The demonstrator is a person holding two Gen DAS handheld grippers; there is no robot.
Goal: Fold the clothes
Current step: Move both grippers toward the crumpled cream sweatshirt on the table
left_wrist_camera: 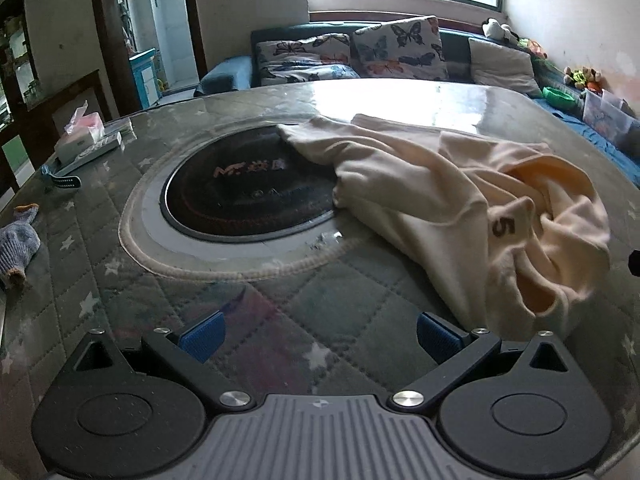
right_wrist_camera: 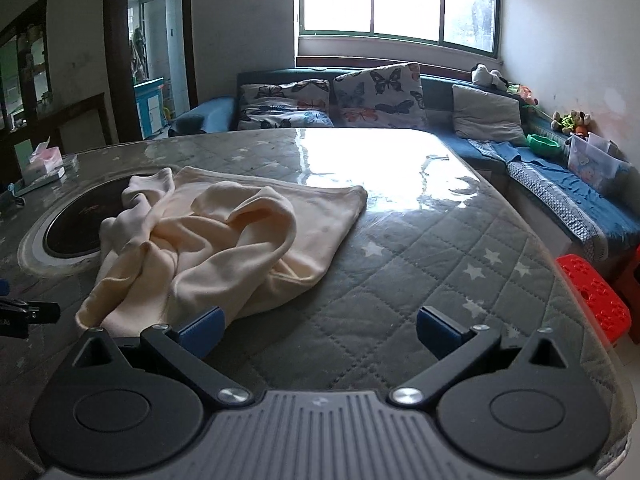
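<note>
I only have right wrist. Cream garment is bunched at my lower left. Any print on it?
Observer: Yes, the left wrist view shows a dark "5" on the cream garment.
Operator: Is the left gripper on it?
Observer: No. The left gripper is open, with only the quilted table cover between its fingers.
Operator: Other clothes on the table?
Observer: A blue-grey sock lies at the table's left edge.
</note>
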